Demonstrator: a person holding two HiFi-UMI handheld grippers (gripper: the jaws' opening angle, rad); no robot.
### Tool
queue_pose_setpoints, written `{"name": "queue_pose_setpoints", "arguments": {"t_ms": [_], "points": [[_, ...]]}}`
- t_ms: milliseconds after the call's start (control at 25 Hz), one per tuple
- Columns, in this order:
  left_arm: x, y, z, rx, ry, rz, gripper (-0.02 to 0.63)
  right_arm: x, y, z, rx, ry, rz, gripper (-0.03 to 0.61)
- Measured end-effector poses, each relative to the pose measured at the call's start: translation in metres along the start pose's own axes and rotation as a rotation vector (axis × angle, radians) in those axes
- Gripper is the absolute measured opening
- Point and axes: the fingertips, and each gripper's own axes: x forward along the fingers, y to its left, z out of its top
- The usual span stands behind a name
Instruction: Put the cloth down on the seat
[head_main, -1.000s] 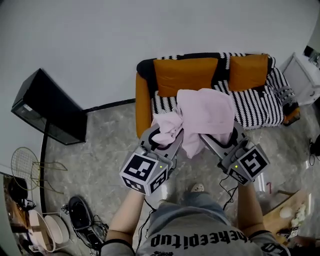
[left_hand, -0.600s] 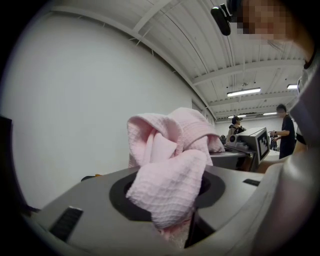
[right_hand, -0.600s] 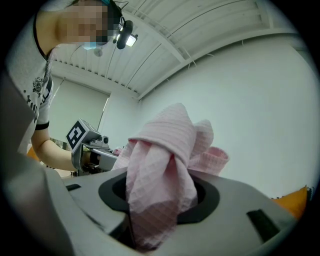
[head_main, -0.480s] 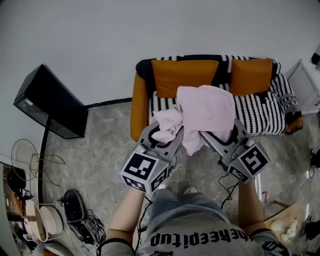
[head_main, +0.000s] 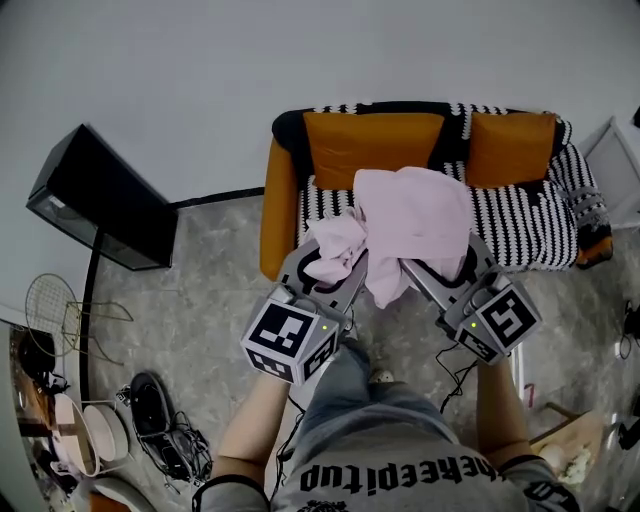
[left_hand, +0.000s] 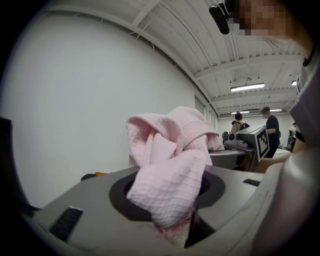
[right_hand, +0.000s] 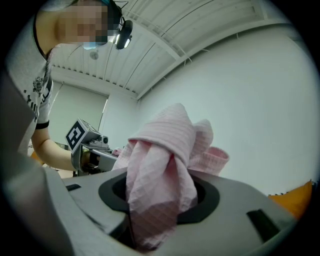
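One cloth (head_main: 415, 225), pink, is held up in the air between two grippers. It is pinched at one bunched end by the jaws of the left gripper (head_main: 328, 268) and at the other by the jaws of the right gripper (head_main: 440, 270). In both gripper views, folds are seen pressed down into the gap between the jaws. The cloth sags between them and is seen against the front edge of the striped seat (head_main: 525, 225). It has not been laid down.

One sofa (head_main: 283, 200) is set against the wall (head_main: 200, 70), and two orange cushions (head_main: 372, 148) are propped on its back. The seat is left bare to the right of the cloth, up to the right armrest (head_main: 596, 235). Open floor (head_main: 215, 290) is found to the left of the sofa, bounded by one black box (head_main: 100, 210) on a stand. Clutter is gathered in the lower left corner. Two people (left_hand: 270, 127) are seen far off in the left gripper view.

Compared with a second ago, the grip on the cloth is unchanged and both grippers are kept at the same places in the head view. The sofa's right end has been brought further into view, while the white unit at the right edge has nearly been lost. One leg (head_main: 345, 375) has been swung forward beneath the grippers.
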Motion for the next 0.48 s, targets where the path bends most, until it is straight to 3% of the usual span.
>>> {"name": "queue_pose_setpoints", "arguments": {"t_ms": [120,480], "points": [[0.023,0.027,0.001,-0.011,0.008,-0.006,0.195,0.026,-0.023,-0.005,0.009,0.014,-0.006,0.215],[0.036,0.045,0.005,0.009,-0.003,-0.040,0.195,0.042,-0.035,-0.006,-0.004,0.012,-0.044,0.215]]}}
